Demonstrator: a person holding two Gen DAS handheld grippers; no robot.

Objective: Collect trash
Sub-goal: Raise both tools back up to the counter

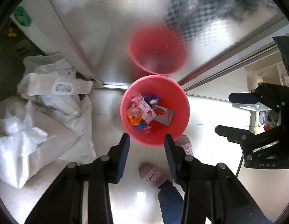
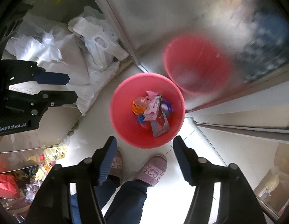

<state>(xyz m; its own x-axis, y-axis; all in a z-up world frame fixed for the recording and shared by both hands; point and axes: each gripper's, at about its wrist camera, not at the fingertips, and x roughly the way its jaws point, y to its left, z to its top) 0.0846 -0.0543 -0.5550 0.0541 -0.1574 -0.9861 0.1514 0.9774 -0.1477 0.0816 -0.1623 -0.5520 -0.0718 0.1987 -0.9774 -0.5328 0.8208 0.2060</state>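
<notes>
While both grippers are pointing down at the floor, a red bin [image 1: 155, 110] is sitting on the pale tiles right below them. The left gripper [image 1: 147, 143] is holding its two blue pads a little way apart, with nothing between them. The right gripper [image 2: 144, 145] is holding its pads wider apart, and nothing is sitting between them either.

Trash is lying at the bottom of the bin. An orange bottle [image 1: 134, 114] is lying there on its side. A pink and white box [image 1: 147, 112] is resting just beside the bottle and touching it. A grey wrapper [image 1: 165, 116] is poking out from under the box. A purple and white packet [image 1: 153, 99] is lying behind the box, and something small and blue [image 1: 141, 125] is peeking out near the bottle.

A shiny metal door [image 1: 107, 28] is standing right behind the bin, and the bin is showing in it as a blurry red shape. White bags [image 1: 51, 97] are piling up on the floor on the left side, well apart from the bin.

A person is standing close to the bin in purple slippers [image 2: 151, 170] and blue trousers [image 2: 129, 197].
</notes>
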